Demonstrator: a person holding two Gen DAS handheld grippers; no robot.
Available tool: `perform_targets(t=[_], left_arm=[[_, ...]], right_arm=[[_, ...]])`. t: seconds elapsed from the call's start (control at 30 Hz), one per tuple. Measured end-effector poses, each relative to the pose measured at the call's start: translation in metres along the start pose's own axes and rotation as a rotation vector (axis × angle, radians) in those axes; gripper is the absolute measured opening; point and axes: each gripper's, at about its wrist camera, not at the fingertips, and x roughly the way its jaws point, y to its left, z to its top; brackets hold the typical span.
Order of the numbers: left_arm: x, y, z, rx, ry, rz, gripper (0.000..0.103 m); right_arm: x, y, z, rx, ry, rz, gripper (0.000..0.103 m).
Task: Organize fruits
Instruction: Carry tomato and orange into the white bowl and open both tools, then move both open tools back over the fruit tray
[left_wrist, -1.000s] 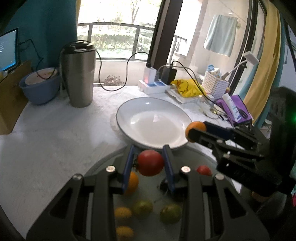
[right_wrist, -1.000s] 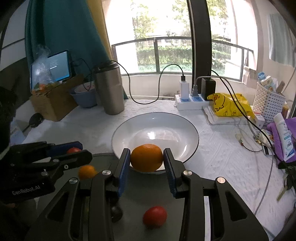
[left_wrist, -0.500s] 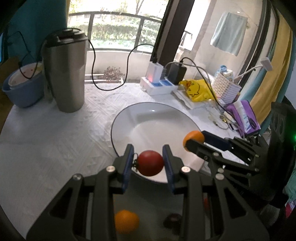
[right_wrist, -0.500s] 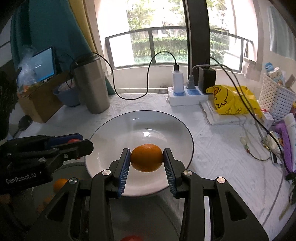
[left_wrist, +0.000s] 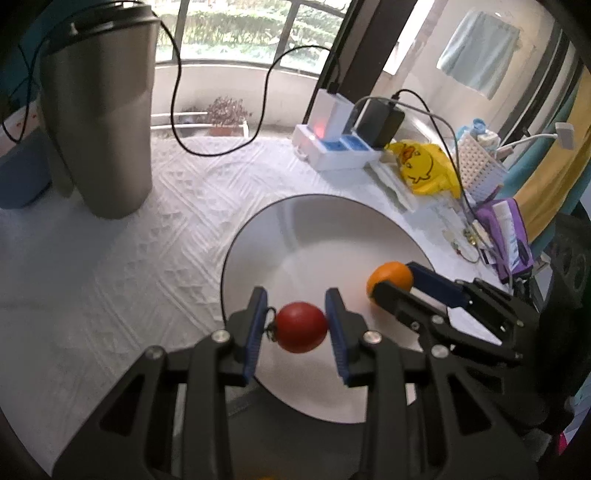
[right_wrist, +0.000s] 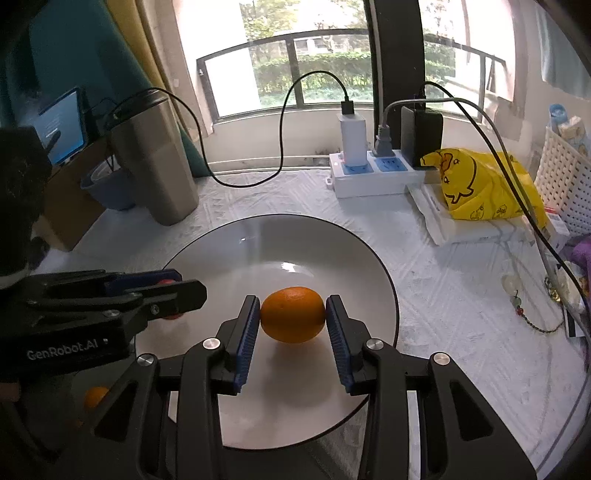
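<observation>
My left gripper (left_wrist: 297, 326) pinches a red tomato (left_wrist: 301, 327) over the near part of the white plate (left_wrist: 317, 221), and my right gripper (right_wrist: 291, 319) pinches an orange (right_wrist: 293, 314) over the same plate, though I cannot tell whether either fruit touches it. From the right wrist view the tomato is almost wholly hidden behind the left gripper's fingers, whose side reads "GenRobot.AI". A small orange fruit (right_wrist: 95, 396) at the near left is partly cut off by my own gripper, and the writing on the far-left screen (right_wrist: 64, 127) is too small to read.

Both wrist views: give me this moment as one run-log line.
left claw shut on tomato | right claw shut on orange | both over white plate | not released
</observation>
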Motion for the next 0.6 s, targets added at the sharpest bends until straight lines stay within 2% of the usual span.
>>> perform_targets(t=[0.03,0.1,0.13,0.6], left_arm=[[0.0,0.0,0.001,-0.002,-0.001,-0.002,0.034],[-0.003,0.001,0.002,-0.004,-0.016,-0.006,0.041],[-0.005,0.002,0.002,-0.01,-0.021,-0.008,0.045],[-0.052,0.001,-0.015,-0.005,-0.092,0.022,0.045]], right_arm=[[0.0,-0.001,0.0,0.004,-0.001,0.001,0.041],[-0.003,-0.002,0.001,0.009,-0.013,-0.001,0.058],[-0.004,-0.002,0.001,0.011,-0.02,-0.001,0.059],[-0.042,0.008,-0.006,0.012,-0.072,-0.025,0.061]])
